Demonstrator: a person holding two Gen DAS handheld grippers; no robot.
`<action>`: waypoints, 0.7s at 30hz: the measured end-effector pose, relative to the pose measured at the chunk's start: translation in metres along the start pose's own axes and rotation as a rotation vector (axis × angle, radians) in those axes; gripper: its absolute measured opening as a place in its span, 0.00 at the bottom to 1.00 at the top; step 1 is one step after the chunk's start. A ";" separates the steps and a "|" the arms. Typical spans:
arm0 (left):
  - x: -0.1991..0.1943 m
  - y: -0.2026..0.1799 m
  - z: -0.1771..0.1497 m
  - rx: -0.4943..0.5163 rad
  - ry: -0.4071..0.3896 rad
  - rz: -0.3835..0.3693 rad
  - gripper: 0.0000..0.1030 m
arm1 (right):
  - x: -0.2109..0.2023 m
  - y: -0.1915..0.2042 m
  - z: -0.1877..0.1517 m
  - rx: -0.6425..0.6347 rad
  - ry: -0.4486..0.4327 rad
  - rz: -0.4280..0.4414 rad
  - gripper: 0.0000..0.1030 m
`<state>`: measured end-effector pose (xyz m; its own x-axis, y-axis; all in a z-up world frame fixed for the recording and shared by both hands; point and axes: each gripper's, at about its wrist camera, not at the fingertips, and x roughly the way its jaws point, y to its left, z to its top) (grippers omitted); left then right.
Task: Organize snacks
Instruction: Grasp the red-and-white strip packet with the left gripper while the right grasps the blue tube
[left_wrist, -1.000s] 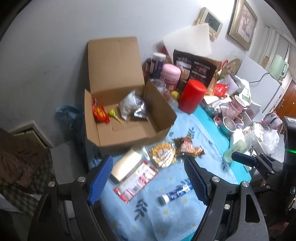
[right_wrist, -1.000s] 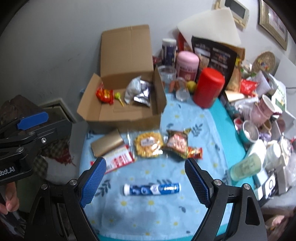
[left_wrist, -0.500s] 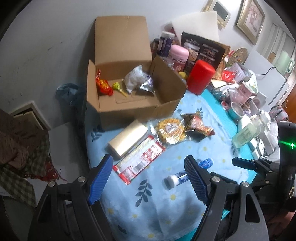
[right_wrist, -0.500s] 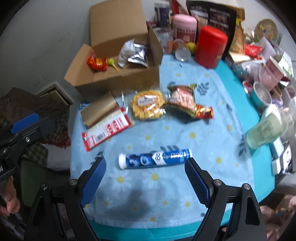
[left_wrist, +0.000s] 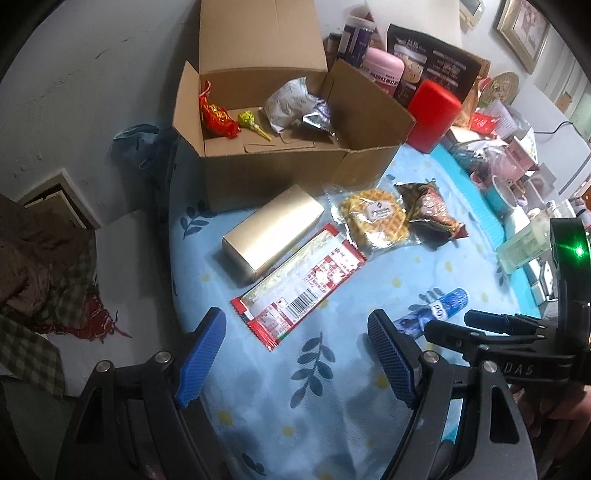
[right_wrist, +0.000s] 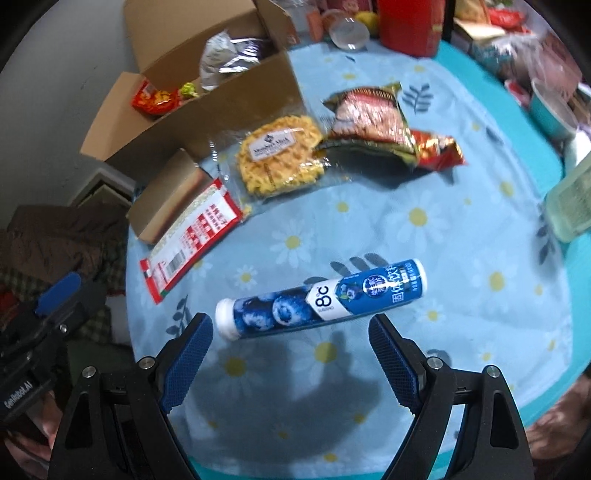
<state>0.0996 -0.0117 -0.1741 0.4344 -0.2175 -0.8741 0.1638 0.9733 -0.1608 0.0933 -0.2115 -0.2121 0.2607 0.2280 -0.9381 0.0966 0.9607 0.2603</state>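
1. Five snacks lie loose on our flowered cloth (left_wrist: 332, 387), with the cardboard box (left_wrist: 280, 166) behind them already holding a few wrapped sweets.
2. Leftmost, our left gripper (left_wrist: 295, 354) hangs jaws apart and empty, just short of the red-and-white packet (left_wrist: 299, 284), which leans against the gold box (left_wrist: 273, 232).
3. Next along sit the waffle pack (right_wrist: 280, 158) and the crinkled red bag (right_wrist: 373, 122), both untouched.
4. Rightmost, our right gripper (right_wrist: 291, 354) is spread wide above the blue tube (right_wrist: 321, 299), which lies flat, nearer its left finger.
5. We judge this the reach-in before a pick.
6. Next, we think, each tool must straddle its snack, close, then lift it into the box.
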 end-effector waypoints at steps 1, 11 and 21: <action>0.003 0.001 0.001 0.002 0.003 0.003 0.77 | 0.004 -0.003 0.001 0.011 0.009 0.002 0.85; 0.035 0.007 0.012 0.015 0.041 -0.017 0.77 | 0.020 -0.010 0.021 0.051 0.022 -0.006 0.85; 0.066 0.009 0.020 0.055 0.082 -0.040 0.77 | 0.037 -0.002 0.039 0.000 0.051 0.030 0.66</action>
<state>0.1476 -0.0182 -0.2236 0.3525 -0.2474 -0.9025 0.2291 0.9579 -0.1731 0.1400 -0.2112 -0.2381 0.2138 0.2646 -0.9404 0.0896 0.9533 0.2886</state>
